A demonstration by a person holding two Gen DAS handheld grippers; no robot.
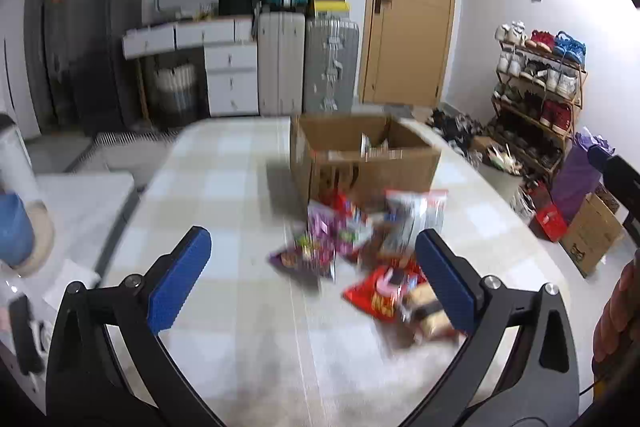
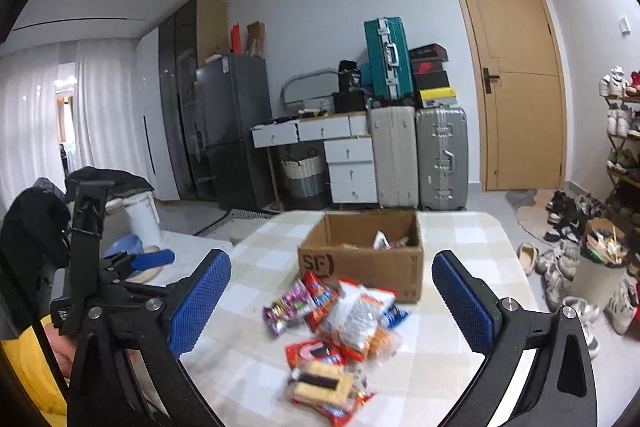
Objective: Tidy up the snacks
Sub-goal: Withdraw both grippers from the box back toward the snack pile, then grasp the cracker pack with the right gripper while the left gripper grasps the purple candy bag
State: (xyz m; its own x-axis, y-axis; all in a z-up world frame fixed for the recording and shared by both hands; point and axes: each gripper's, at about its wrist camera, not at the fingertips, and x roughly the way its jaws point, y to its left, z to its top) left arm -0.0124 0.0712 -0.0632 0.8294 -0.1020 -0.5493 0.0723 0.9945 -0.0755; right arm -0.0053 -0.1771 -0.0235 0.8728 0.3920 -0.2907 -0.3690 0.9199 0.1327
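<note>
A table (image 2: 452,339) with a pale checked cloth stands in a room with a wooden door (image 2: 516,75), three suitcases and a shoe rack (image 1: 536,95). One open cardboard box (image 2: 362,255) sits on it. I hold my left gripper (image 1: 314,275) and right gripper (image 2: 332,301) above the table, jaws wide and empty. The snack packets (image 2: 340,331), too blurred to count, lie heaped just before the box.
</note>
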